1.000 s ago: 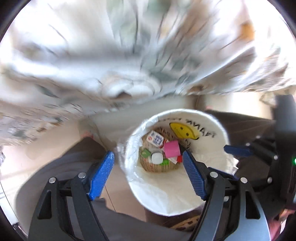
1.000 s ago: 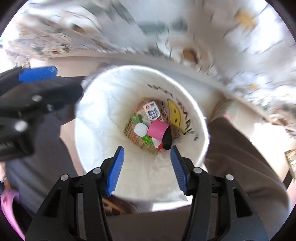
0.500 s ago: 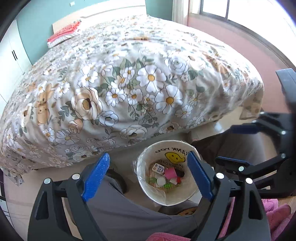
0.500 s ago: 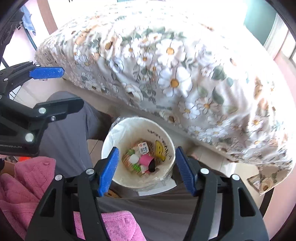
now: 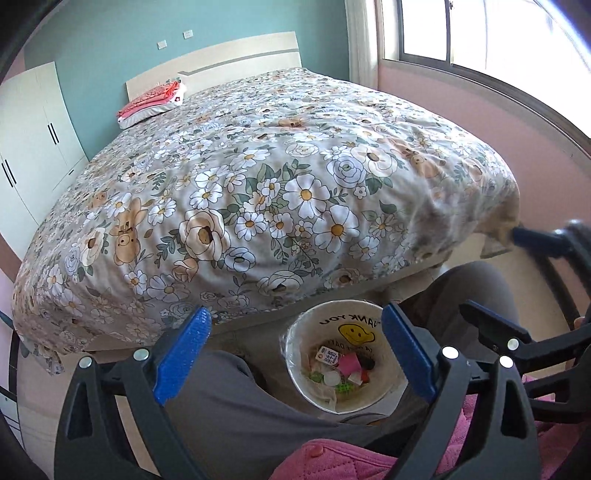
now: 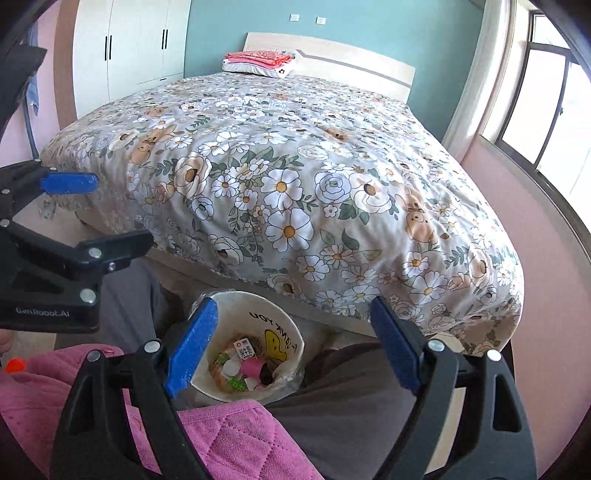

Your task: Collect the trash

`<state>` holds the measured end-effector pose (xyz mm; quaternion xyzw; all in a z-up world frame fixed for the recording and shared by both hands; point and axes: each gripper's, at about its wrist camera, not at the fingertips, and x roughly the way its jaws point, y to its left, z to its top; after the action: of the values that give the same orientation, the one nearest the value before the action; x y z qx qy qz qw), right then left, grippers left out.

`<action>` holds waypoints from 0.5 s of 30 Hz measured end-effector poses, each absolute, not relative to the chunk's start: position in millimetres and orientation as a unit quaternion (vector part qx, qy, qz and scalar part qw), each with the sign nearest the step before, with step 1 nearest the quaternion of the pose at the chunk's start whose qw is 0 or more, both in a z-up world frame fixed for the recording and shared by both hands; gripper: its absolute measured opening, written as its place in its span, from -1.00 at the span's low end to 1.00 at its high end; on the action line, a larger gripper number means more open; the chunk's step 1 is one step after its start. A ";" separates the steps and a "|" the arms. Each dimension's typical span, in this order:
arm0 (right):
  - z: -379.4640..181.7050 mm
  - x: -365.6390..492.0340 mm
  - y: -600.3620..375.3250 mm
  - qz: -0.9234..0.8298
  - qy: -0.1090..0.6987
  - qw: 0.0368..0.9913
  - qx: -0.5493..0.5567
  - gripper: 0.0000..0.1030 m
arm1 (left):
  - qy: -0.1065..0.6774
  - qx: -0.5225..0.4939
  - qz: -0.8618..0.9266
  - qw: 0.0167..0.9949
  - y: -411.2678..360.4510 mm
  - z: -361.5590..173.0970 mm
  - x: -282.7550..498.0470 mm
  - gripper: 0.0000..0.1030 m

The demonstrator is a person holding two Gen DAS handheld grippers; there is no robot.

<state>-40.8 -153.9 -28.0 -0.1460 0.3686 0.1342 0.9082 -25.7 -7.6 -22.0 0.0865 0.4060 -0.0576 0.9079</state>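
A white trash bin (image 5: 295, 373) with a plastic liner and a yellow smiley face stands on the floor between the person's legs, at the foot of the bed; it also shows in the right wrist view (image 6: 291, 332). Inside lie several bits of trash: a small carton (image 5: 328, 355), a pink piece (image 5: 349, 363) and a white cap (image 5: 331, 377). My left gripper (image 5: 295, 354) is open and empty, held high above the bin. My right gripper (image 6: 291, 347) is open and empty, also high above it. Each gripper shows at the edge of the other's view.
A large bed with a floral quilt (image 5: 258, 184) fills the room ahead. A folded red and white pile (image 5: 151, 105) lies by the headboard. White wardrobes (image 6: 125, 48) stand on the left, a window (image 5: 480, 33) on the right. Grey trousers (image 5: 229, 402) and pink quilted clothing (image 6: 221, 443) lie below.
Both grippers have risen and pulled back from just over the bin's mouth to well above it. The bin now looks small, and the whole bed has come into view. Both stayed open.
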 end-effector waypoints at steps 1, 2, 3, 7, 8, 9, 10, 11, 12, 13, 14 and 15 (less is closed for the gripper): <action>-27.7 -40.5 -155.1 0.134 0.367 0.909 -0.146 0.62 | 0.412 0.087 -0.062 0.905 -9.1 -24.5 -24.4 0.84; -27.5 -40.0 -154.6 0.135 0.365 0.909 -0.147 0.62 | 0.416 0.088 -0.064 0.903 -10.8 -26.7 -23.7 0.84; -27.5 -39.7 -154.2 0.140 0.366 0.908 -0.145 0.62 | 0.419 0.089 -0.067 0.901 -12.0 -27.9 -23.1 0.84; -27.0 -39.1 -153.4 0.147 0.371 0.907 -0.136 0.62 | 0.425 0.092 -0.068 0.898 -14.8 -30.7 -22.9 0.84; -26.3 -39.2 -153.4 0.147 0.370 0.907 -0.135 0.62 | 0.425 0.092 -0.070 0.898 -15.1 -30.8 -22.8 0.84; -25.8 -39.5 -152.7 0.146 0.370 0.907 -0.135 0.62 | 0.426 0.092 -0.071 0.897 -15.6 -31.1 -23.0 0.84; -25.4 -39.4 -152.9 0.146 0.370 0.908 -0.134 0.62 | 0.427 0.093 -0.071 0.897 -15.9 -31.1 -23.2 0.84; -25.0 -40.0 -152.6 0.146 0.369 0.908 -0.134 0.62 | 0.427 0.094 -0.072 0.897 -16.0 -30.9 -23.1 0.84; -24.8 -39.9 -152.6 0.146 0.370 0.908 -0.134 0.62 | 0.427 0.094 -0.072 0.897 -15.8 -30.5 -23.1 0.84; -24.2 -40.1 -152.6 0.146 0.369 0.908 -0.134 0.62 | 0.427 0.094 -0.072 0.897 -15.8 -30.1 -22.9 0.84; -23.6 -40.3 -152.2 0.145 0.369 0.908 -0.135 0.62 | 0.427 0.094 -0.073 0.897 -15.9 -30.1 -22.7 0.84; -23.1 -40.4 -152.1 0.145 0.368 0.908 -0.135 0.62 | 0.427 0.093 -0.073 0.896 -15.9 -30.0 -22.7 0.84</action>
<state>-40.4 -152.1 -23.1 -0.1351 0.3684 0.1447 0.9083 -22.7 -15.9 -30.0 0.0933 0.4273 -0.0728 0.8963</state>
